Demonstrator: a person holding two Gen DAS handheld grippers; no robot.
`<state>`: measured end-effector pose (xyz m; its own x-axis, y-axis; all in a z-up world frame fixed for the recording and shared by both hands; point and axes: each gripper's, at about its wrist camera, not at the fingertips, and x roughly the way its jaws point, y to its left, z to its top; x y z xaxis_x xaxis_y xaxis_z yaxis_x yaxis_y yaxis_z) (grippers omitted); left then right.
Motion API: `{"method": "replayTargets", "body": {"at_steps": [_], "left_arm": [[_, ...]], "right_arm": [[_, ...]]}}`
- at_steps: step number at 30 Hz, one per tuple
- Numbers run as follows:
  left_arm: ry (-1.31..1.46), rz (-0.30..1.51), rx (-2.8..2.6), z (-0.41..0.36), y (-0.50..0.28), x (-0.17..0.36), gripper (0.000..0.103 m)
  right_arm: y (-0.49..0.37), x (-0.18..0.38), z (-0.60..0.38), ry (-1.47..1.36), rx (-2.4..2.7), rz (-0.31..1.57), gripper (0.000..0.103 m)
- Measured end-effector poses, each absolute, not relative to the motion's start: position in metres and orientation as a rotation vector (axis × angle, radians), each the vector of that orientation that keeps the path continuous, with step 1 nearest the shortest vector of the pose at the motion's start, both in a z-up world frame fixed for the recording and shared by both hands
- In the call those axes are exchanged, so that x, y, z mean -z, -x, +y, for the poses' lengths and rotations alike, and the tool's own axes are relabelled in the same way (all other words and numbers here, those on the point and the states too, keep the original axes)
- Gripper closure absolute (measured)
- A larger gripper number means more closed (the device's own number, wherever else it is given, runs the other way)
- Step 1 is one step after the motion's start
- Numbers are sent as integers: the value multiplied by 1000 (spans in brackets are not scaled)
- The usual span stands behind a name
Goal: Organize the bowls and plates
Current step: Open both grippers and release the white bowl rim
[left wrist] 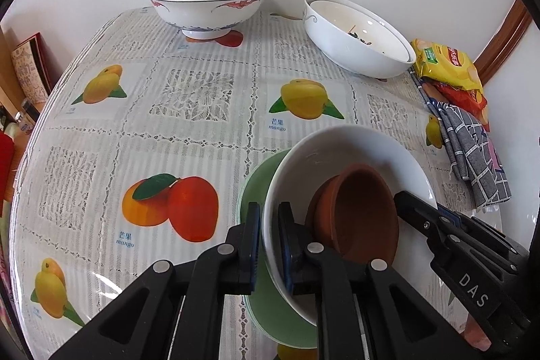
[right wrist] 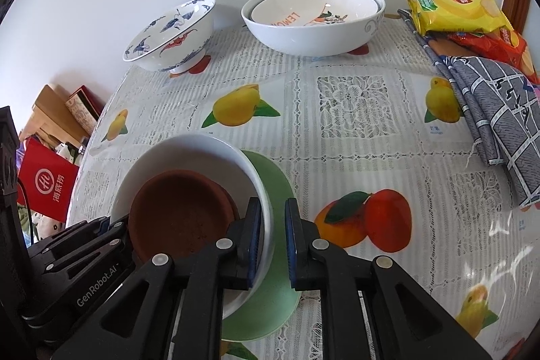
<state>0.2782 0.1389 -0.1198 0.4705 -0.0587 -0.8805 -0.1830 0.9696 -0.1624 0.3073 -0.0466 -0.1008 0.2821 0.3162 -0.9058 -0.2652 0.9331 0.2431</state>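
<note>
so the white bowl [left wrist: 341, 164] sits on a green plate [left wrist: 256, 188] near the front of the table [left wrist: 189, 110], with a terracotta dish [left wrist: 357, 215] lying tilted inside it. both grippers are on that bowl from opposite sides. the left gripper [left wrist: 270, 245] has the bowl's rim running right between its fingers, one finger outside the wall and one inside next to the terracotta dish, jaws squeezed onto the rim. the right gripper [right wrist: 272, 245] straddles the opposite rim, inner finger against the bowl wall, but the outer finger [right wrist: 292, 242] looks a bit off the bowl over the green plate, so can't really tell if it's gripping. further back there's a blue crane-pattern bowl [right wrist: 172, 36] and a big white bowl [right wrist: 314, 22] with a smaller bowl [right wrist: 314, 9] nested in it, well apart from the front stack. chip bags [right wrist: 455, 9] and a grey checked cloth [right wrist: 496, 110] at the right edge.
</note>
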Motion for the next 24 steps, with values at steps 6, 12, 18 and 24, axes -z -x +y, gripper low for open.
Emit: {"method": "replayTargets", "body": {"at_steps": [6, 12, 18, 24], "left_arm": [[250, 1078, -81, 138, -272, 115, 88], [243, 1070, -86, 137, -260, 107, 82], [247, 1053, -82, 135, -239, 95, 76], [237, 1023, -72, 127, -211, 79, 73]], "right_arm": [[-301, 93, -50, -37, -401, 1217, 90], [-288, 80, -52, 4, -411, 1195, 88], [-269, 71, -57, -1, -423, 1185, 85], [-245, 55, -65, 6, -421, 1164, 83]]}}
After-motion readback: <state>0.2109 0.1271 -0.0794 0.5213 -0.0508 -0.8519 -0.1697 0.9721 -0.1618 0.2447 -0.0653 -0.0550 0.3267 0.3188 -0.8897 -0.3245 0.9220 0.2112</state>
